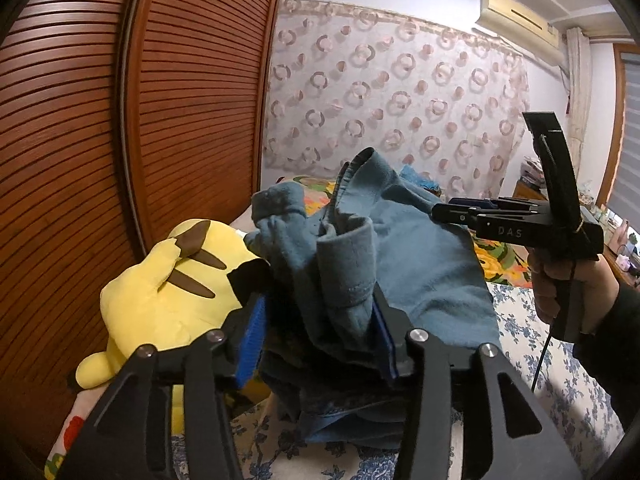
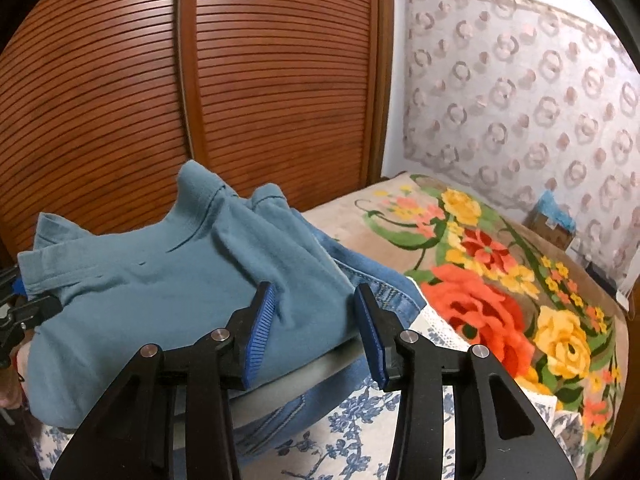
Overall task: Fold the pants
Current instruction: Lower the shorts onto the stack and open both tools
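The teal pants [image 1: 420, 264] lie bunched on a pile of clothes on the bed, with a hem sticking up. My left gripper [image 1: 320, 328] is open around a rumpled fold of them; the cloth rests against the right pad and a dark gap shows at the left pad. In the right wrist view the teal pants [image 2: 152, 292] spread flatter. My right gripper [image 2: 316, 332] stands open over their near edge, the cloth lying loose between the pads. The right gripper [image 1: 436, 210] also shows at the pants' right side, held by a hand [image 1: 560, 280]. The left gripper [image 2: 24, 308] sits at the far left.
Blue jeans [image 2: 376, 280] and a grey layer lie under the pants. A yellow plush toy [image 1: 160, 300] rests left of the pile. A flowered blanket [image 2: 500, 280] covers the far bed, a blue-patterned sheet [image 2: 360, 420] the near part. Slatted wardrobe doors [image 2: 240, 80] stand close behind.
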`<state>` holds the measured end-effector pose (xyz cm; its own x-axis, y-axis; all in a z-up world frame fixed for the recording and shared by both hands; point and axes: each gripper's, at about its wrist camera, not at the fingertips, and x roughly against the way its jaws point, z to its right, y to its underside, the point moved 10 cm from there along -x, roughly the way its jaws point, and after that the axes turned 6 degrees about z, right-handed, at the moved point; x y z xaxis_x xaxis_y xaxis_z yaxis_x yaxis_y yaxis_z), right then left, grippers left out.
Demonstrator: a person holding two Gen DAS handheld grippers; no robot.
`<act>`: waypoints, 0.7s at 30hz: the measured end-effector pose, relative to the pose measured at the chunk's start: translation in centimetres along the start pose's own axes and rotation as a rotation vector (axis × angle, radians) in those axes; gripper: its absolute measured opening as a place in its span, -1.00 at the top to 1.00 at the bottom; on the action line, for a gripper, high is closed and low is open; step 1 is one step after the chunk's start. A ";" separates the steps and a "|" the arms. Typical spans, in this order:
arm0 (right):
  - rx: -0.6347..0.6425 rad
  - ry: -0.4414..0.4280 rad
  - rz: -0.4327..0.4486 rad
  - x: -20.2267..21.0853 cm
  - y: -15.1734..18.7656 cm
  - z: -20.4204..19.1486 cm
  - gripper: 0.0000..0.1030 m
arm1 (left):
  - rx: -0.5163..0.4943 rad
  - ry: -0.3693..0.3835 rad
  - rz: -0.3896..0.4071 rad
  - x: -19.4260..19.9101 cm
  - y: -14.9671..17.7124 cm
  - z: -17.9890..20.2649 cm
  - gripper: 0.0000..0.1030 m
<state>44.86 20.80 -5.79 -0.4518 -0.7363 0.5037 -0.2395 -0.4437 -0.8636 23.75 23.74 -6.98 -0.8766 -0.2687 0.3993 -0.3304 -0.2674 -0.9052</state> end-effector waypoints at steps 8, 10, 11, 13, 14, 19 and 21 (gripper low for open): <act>-0.026 -0.001 0.048 1.7 -0.6 -1.3 0.19 | -0.023 0.028 -0.032 0.5 0.6 0.4 -0.18; -0.030 -0.006 0.058 2.0 -0.8 -1.9 0.19 | -0.026 0.028 -0.041 0.6 0.9 0.3 -0.19; -0.030 -0.012 0.065 2.3 -0.9 -2.3 0.19 | -0.027 0.029 -0.044 0.7 1.0 0.3 -0.19; -0.036 -0.025 0.068 2.6 -0.8 -2.8 0.18 | -0.027 0.023 -0.048 1.1 1.3 0.2 -0.19; -0.043 -0.031 0.066 2.8 -0.6 -3.2 0.17 | -0.027 0.020 -0.049 1.2 1.5 0.2 -0.19; -0.054 -0.044 0.062 3.9 0.5 -4.8 0.01 | -0.039 0.010 -0.058 2.3 2.0 0.2 -0.20; -0.056 -0.041 0.060 4.6 1.1 -5.4 -0.06 | -0.047 0.013 -0.062 2.8 2.2 0.3 -0.20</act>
<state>37.92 19.66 -4.53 -0.4315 -0.7817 0.4502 -0.2607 -0.3697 -0.8918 20.72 22.12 -7.81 -0.8582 -0.2409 0.4533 -0.4002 -0.2390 -0.8847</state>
